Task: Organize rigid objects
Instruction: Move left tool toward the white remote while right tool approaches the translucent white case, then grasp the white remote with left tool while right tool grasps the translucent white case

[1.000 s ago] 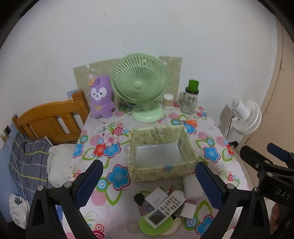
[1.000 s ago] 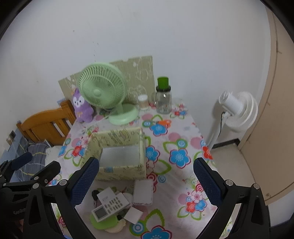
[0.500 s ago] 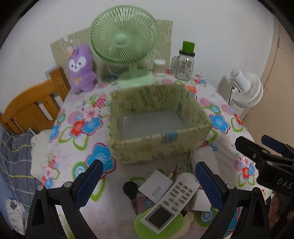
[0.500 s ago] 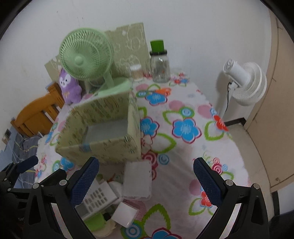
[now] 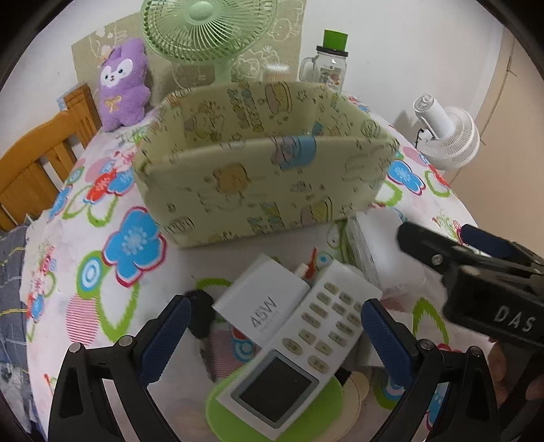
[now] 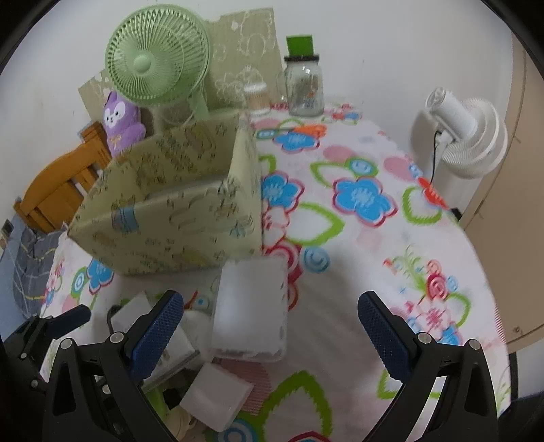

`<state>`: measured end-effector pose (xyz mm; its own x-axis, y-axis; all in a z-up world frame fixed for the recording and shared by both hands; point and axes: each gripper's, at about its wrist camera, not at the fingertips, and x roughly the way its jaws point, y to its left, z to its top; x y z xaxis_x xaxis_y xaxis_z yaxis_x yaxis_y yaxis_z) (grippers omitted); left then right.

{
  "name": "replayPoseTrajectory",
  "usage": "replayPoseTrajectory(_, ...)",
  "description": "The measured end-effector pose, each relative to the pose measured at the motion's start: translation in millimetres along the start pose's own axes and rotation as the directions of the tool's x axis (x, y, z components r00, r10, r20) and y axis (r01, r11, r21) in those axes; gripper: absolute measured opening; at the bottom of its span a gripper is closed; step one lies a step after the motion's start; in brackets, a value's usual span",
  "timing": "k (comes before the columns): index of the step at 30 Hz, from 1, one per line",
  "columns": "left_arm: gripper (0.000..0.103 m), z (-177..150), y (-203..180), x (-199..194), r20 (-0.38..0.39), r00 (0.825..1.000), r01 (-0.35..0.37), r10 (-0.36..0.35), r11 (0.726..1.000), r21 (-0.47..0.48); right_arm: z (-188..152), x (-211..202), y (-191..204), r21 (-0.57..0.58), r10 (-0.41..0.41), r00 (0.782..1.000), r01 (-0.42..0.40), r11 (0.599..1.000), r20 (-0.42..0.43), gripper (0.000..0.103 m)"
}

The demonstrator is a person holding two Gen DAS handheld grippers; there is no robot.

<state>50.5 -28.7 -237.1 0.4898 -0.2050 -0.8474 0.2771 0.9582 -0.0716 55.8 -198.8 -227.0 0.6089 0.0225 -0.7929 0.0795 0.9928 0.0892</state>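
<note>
A pale green patterned storage box (image 5: 258, 176) stands open on the flowered table; it also shows in the right wrist view (image 6: 176, 210). In front of it lies a pile: a white remote (image 5: 299, 357) on a green disc (image 5: 244, 425), a white 45W charger (image 5: 261, 306), a black key fob (image 5: 200, 316) and a clear plastic case (image 5: 384, 251). My left gripper (image 5: 272, 336) is open, low over the remote and charger. My right gripper (image 6: 270, 323) is open, straddling the clear case (image 6: 251, 306); a small white block (image 6: 217, 397) lies nearer.
A green desk fan (image 5: 207, 30), a purple plush (image 5: 122, 85), a glass jar with green lid (image 5: 329, 64) and a small cup stand at the table's back. A wooden chair (image 5: 37, 159) is at the left. A white floor fan (image 5: 445, 132) stands right of the table.
Both grippers have moved forward and down toward the pile in front of the box. The objects now fill the lower views. Both stay open.
</note>
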Motion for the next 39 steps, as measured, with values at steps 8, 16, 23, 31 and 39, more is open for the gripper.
replayPoseTrajectory(8,0.09,-12,-7,8,-0.028,0.999,0.041,-0.042,0.999,-0.012,-14,14,5,-0.025,-0.021,0.999,0.02,0.999,-0.043,0.103)
replayPoseTrajectory(16,0.075,-17,-7,10,-0.054,0.997,0.055,-0.057,0.998,-0.039,-14,21,11,-0.045,-0.028,0.998,0.025,0.999,-0.057,0.103)
replayPoseTrajectory(23,0.051,-18,-10,5,-0.082,0.993,0.078,-0.08,0.997,-0.017,-10,27,13,-0.036,-0.028,0.997,0.026,0.999,-0.068,0.103)
replayPoseTrajectory(31,0.049,-16,5,-7,-0.065,0.998,0.02,-0.021,1.0,-0.017,-2,39,23,-0.052,-0.041,0.995,0.036,0.998,-0.087,0.095)
replayPoseTrajectory(39,0.049,-9,28,-4,-0.063,0.998,-0.036,0.029,0.994,-0.105,-2,52,24,-0.028,-0.094,0.99,0.092,0.995,-0.103,0.062)
